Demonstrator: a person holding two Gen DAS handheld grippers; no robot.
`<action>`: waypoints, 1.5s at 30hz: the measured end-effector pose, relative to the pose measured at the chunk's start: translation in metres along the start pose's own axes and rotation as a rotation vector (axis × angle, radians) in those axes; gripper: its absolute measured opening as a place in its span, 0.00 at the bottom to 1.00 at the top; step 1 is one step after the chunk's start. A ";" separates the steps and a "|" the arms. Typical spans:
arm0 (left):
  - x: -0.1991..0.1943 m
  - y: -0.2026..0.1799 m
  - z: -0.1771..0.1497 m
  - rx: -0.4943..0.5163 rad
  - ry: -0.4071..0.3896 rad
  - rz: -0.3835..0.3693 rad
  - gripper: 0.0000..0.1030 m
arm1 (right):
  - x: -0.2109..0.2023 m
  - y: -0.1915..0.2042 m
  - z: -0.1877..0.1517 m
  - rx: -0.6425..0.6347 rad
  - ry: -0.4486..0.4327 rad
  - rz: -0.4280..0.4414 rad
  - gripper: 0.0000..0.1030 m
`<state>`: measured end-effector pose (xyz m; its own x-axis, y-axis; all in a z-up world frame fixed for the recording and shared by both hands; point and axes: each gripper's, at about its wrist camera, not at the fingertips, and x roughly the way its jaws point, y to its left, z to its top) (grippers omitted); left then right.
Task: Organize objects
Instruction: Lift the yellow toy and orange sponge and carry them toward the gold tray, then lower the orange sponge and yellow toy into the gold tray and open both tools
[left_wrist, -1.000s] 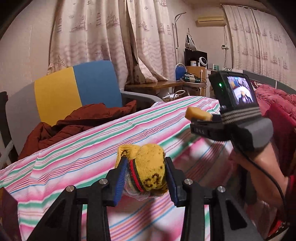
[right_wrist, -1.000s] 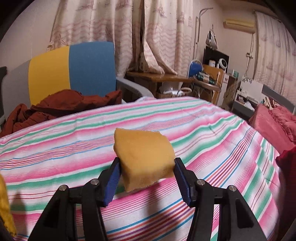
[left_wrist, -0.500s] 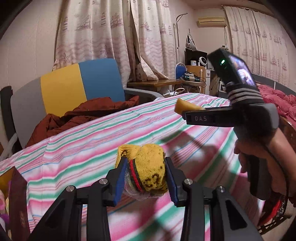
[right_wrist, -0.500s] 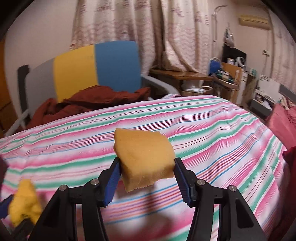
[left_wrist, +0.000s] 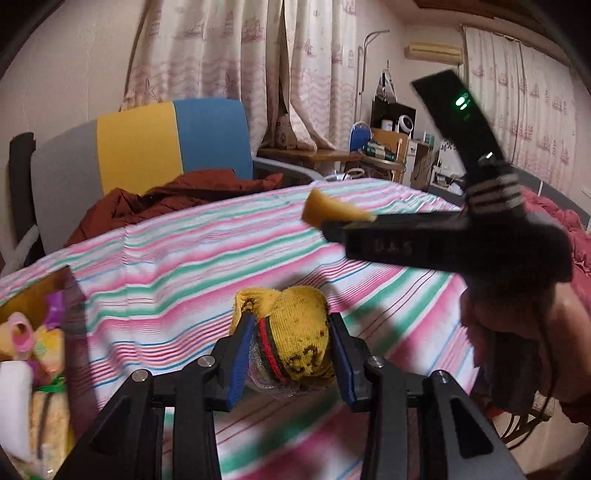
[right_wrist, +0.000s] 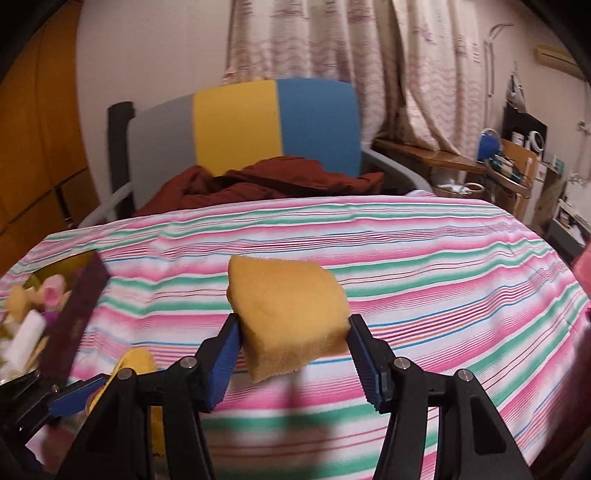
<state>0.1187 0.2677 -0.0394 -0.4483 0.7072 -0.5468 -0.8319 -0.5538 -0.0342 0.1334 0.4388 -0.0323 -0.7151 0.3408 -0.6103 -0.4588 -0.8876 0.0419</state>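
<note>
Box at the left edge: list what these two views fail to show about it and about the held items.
- Box, left wrist view: cut off by the frame edge; contents blurred, not identifiable.
- Box, right wrist view: near wall hides most contents.
- Sock: underside hidden by the left gripper.
- Sponge: in the left wrist view, mostly hidden behind the right gripper.

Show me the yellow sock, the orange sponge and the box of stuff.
yellow sock (left_wrist: 295, 328), left wrist view, knit middle between the pads.
orange sponge (right_wrist: 288, 306), right wrist view, top face.
box (right_wrist: 79, 306), right wrist view, dark side wall at the left.
</note>
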 end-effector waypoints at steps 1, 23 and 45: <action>-0.008 0.001 0.000 0.001 -0.010 0.000 0.38 | -0.002 0.005 -0.001 -0.001 0.000 0.011 0.57; -0.129 0.120 -0.042 -0.199 -0.102 0.288 0.38 | -0.047 0.174 -0.003 -0.158 0.003 0.370 0.58; -0.158 0.213 -0.096 -0.392 -0.007 0.493 0.39 | -0.005 0.268 -0.004 -0.280 0.138 0.397 0.59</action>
<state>0.0438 -0.0043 -0.0406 -0.7516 0.3300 -0.5711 -0.3463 -0.9344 -0.0841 0.0164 0.1982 -0.0216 -0.7210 -0.0671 -0.6897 0.0067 -0.9959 0.0899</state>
